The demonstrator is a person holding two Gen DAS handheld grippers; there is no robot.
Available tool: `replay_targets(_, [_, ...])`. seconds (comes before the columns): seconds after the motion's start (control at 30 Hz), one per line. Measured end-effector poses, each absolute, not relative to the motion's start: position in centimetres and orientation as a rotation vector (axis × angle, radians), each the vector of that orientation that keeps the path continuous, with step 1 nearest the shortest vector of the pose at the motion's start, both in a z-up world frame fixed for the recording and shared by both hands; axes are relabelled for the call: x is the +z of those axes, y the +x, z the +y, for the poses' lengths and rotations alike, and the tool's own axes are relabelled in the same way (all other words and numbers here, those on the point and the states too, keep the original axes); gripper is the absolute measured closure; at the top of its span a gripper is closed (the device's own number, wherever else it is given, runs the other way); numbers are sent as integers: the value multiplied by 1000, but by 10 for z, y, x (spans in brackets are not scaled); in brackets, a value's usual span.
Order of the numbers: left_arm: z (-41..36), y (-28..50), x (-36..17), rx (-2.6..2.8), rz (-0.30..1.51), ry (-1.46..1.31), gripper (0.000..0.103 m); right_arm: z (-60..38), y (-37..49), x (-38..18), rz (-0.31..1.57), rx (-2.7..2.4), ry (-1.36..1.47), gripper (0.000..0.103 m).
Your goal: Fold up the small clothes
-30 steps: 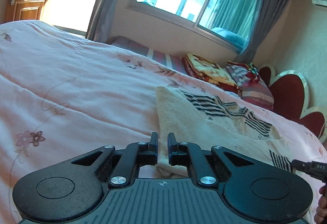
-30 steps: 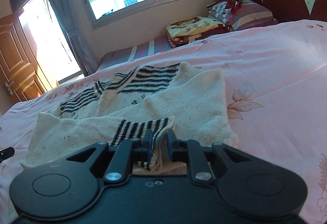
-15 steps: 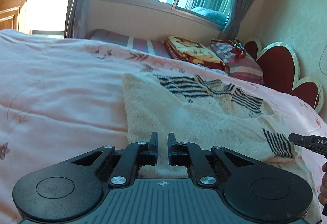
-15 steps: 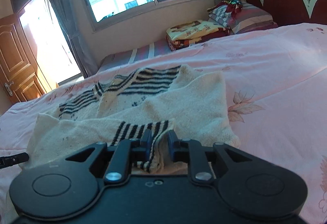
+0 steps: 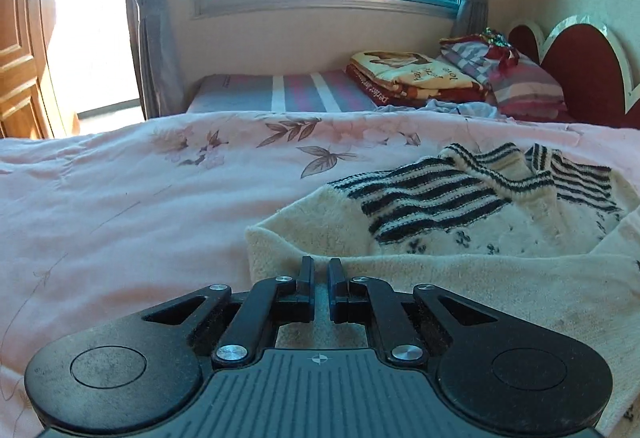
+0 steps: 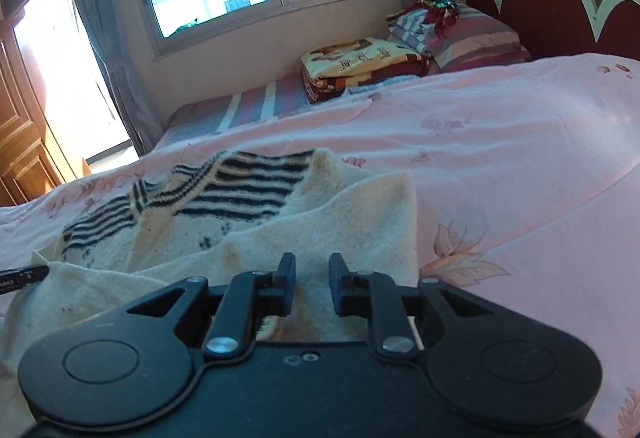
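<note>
A small cream knitted sweater (image 5: 460, 238) with black stripes lies on the pink floral quilt (image 5: 140, 206), its bottom half folded up over the body. My left gripper (image 5: 320, 265) has its jaws nearly shut, pinching the cream folded edge at the sweater's left side. In the right wrist view the sweater (image 6: 340, 214) lies ahead, and my right gripper (image 6: 311, 261) sits low over its right folded edge with the jaws parted and nothing clamped. The left gripper's tip (image 6: 24, 273) shows at the left edge.
Folded blankets (image 5: 412, 78) and striped pillows (image 5: 520, 86) are stacked at the far side by the red headboard (image 5: 580, 66). A window and grey curtains are behind. A wooden door (image 5: 20, 70) is at the left. The quilt spreads left of the sweater.
Both grippers carried the sweater's lower edge up over its body. The striped cuff has left the right jaws, which have opened. The left view swung toward the window.
</note>
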State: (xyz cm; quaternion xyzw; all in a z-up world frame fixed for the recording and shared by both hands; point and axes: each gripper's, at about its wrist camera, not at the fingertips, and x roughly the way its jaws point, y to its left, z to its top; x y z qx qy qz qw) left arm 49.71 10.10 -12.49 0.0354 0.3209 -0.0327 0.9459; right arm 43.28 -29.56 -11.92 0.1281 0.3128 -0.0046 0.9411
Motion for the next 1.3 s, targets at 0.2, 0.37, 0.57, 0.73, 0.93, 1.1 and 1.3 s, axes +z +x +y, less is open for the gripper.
replay_targets(0.2, [108,493,-122,-70,644,68,96,-294,421,-108,583,37,271,82])
replay_targets(0.37, [105,496,-123,-72,646,96,96,-281,416,-111,595,122,239,78])
replay_targets(0.57, [96,470,-98,-90,612,53,96,-275,403,-104,596,108,240,77])
replay_targets(0.73, [64,442,-104,-160,639,38,96,-252,392,-102,614,172,219,75])
replay_targets(0.93, [52,422,-112,-174,660,71,95,-248,383,-112,678,118,180,73])
replay_targets(1.1, [62,417,-110,-149,659,106,43,-253,368,-103,692,74,199,73])
replay_targets(1.3, [85,386,-97,-160,658,74,38,-266,337,-84,679,68,253,66])
